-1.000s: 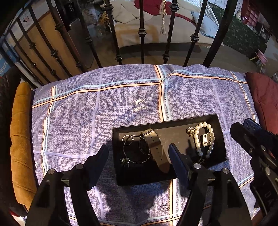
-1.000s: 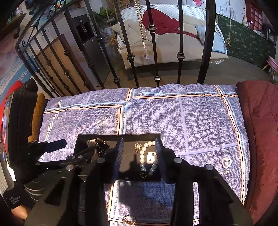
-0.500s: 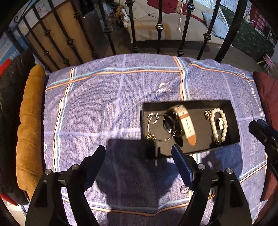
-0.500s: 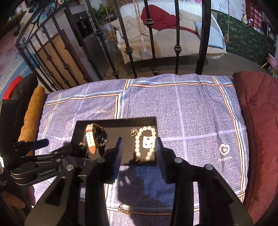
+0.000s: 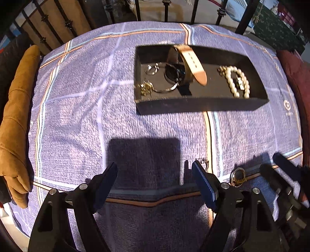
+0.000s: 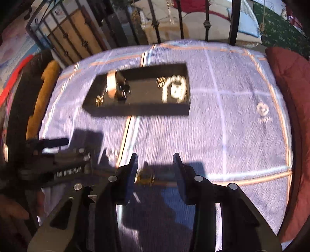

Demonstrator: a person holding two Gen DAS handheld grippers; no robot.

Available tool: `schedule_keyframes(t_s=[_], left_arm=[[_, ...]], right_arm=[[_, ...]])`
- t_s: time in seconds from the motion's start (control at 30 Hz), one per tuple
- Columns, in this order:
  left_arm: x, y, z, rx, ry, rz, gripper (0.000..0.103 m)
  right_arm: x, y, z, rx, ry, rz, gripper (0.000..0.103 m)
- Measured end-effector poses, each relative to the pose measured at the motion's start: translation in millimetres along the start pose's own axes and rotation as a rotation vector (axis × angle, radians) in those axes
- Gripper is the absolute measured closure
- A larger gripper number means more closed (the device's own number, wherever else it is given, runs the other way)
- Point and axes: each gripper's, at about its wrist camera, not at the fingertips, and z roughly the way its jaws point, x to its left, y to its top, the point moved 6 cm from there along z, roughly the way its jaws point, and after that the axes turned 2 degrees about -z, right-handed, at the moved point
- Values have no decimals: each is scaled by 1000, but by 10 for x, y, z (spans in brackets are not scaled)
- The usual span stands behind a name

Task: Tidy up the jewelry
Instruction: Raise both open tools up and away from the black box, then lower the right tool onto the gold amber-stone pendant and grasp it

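A black tray lies on the purple plaid bedcover and holds a tan-strap watch, silver hoops, a gold piece and a pearl bracelet. The tray shows blurred in the right wrist view. A gold ring and a small silver ring lie on the cover near the front edge. My left gripper is open and empty, well short of the tray. My right gripper is open with the gold ring lying between its fingers.
A black iron railing stands behind the bed. A mustard cushion lies along the left edge and a dark red quilt along the right. The right gripper shows at the lower right of the left wrist view.
Both grippers have pulled back from the tray toward the front edge of the bed. The gold ring now lies between the right gripper's fingers. Both jaws stay open.
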Motion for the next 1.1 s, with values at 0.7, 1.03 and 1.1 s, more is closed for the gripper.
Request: schedule_keyframes(t_s=[0.7, 1.03, 1.1], left_arm=[[175, -396, 167, 47, 8, -32, 26], [198, -311, 147, 51, 3, -42, 26], [194, -297, 151, 51, 2, -43, 25]], right_arm=[[136, -292, 347, 62, 16, -22, 102], [165, -177, 227, 22, 6, -64, 102], [151, -180, 290, 35, 7, -56, 102]])
